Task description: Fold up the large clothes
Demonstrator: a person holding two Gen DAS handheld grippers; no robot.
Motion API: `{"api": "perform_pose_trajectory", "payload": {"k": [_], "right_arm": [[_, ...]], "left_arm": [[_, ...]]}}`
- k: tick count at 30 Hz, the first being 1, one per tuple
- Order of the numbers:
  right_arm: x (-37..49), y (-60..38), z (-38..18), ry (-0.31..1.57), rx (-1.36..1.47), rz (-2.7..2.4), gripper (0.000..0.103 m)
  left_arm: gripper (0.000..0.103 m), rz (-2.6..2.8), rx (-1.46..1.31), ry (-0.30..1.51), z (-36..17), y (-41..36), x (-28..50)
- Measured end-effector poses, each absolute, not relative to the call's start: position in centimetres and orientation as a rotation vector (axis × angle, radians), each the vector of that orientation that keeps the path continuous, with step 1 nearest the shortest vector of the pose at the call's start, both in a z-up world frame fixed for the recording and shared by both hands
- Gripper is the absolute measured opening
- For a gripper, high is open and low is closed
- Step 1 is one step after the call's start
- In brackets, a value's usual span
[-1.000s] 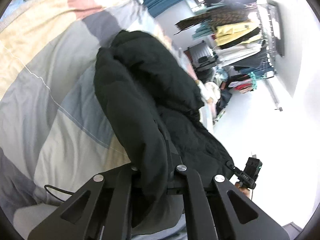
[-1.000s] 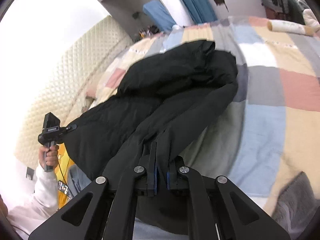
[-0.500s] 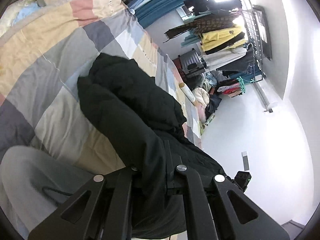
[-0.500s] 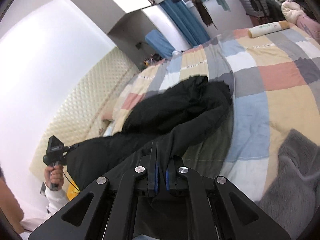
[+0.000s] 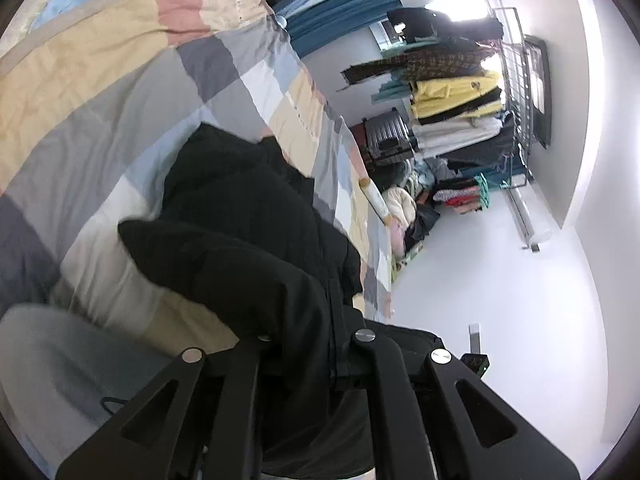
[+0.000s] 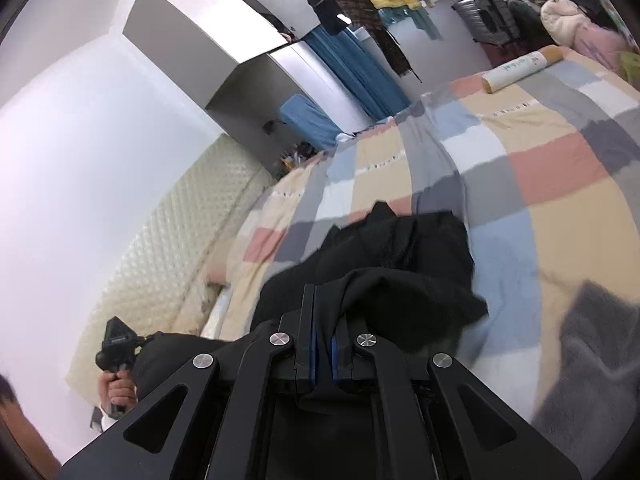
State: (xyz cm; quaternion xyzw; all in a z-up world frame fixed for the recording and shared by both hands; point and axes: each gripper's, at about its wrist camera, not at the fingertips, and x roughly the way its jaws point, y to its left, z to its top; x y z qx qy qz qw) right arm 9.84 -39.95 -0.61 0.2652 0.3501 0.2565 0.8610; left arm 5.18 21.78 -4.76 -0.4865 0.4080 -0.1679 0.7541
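Observation:
A large black padded coat (image 5: 240, 216) lies partly on the checked quilt (image 5: 120, 92) of a bed. Its near edge is lifted. My left gripper (image 5: 308, 344) is shut on a thick fold of the coat, which hides the fingertips. In the right wrist view the coat (image 6: 400, 264) bunches up close to the camera, and my right gripper (image 6: 323, 316) is shut on its thin edge between blue pads. The left gripper (image 6: 116, 344) also shows at the lower left of that view, held in a hand, with the coat stretched between the two.
A grey fleece blanket (image 6: 592, 360) lies on the bed at the right. A paper roll (image 6: 520, 66) rests at the bed's far edge. A padded headboard (image 6: 160, 248) is at the left. A rack of hanging clothes (image 5: 456, 92) and a suitcase (image 5: 388, 136) stand beyond.
Both grippers have risen with the coat in them. The coat has been drawn off the quilt toward me and bunches closer. The right view has rolled and shows more of the room.

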Motion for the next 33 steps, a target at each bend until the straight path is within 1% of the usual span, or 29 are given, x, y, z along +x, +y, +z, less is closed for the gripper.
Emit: {"api": "perform_pose_trajectory", "payload": {"k": [4, 8, 13, 17, 21, 25, 28, 30, 33], "right_arm": [[14.7, -40.2, -1.2, 0.735, 0.613, 0.501, 0.003], [19.9, -40.2, -2.8, 0.758, 0.650, 0.450, 0.003], [25.2, -39.9, -6.3, 0.826, 0.661, 0.390, 0.003], [28.5, -39.6, -9.8, 0.888, 0.651, 0.342, 0.003], [31.4, -38.9, -13.5, 0.956, 0.632, 0.315, 0.003], [33.2, -38.2, -16.5, 1.004, 0.642, 0.318, 0.002], [34.0, -38.1, -17.9, 1.014, 0.672, 0.321, 0.002], [34.2, -38.3, -18.2, 1.020, 0.696, 0.339, 0.002], [33.9, -39.0, -17.9, 1.017, 0.746, 0.348, 0.003]], "left_arm": [[0.007, -0.278, -1.003, 0.890, -4.1, 22.3, 9.6], [0.009, -0.192, -0.929, 0.924, -4.6, 22.3, 14.0], [0.011, -0.090, -0.837, 0.997, -6.9, 21.6, 19.2], [0.014, -0.033, -0.804, 1.053, -9.9, 21.1, 23.0], [0.014, 0.004, -0.724, 1.118, -12.9, 20.0, 26.9], [0.014, 0.015, -0.684, 1.157, -15.2, 18.7, 28.7], [0.014, 0.005, -0.671, 1.166, -16.0, 18.4, 29.3], [0.014, -0.016, -0.661, 1.183, -16.3, 18.6, 29.4], [0.014, -0.044, -0.721, 1.187, -16.1, 19.3, 29.0]]}}
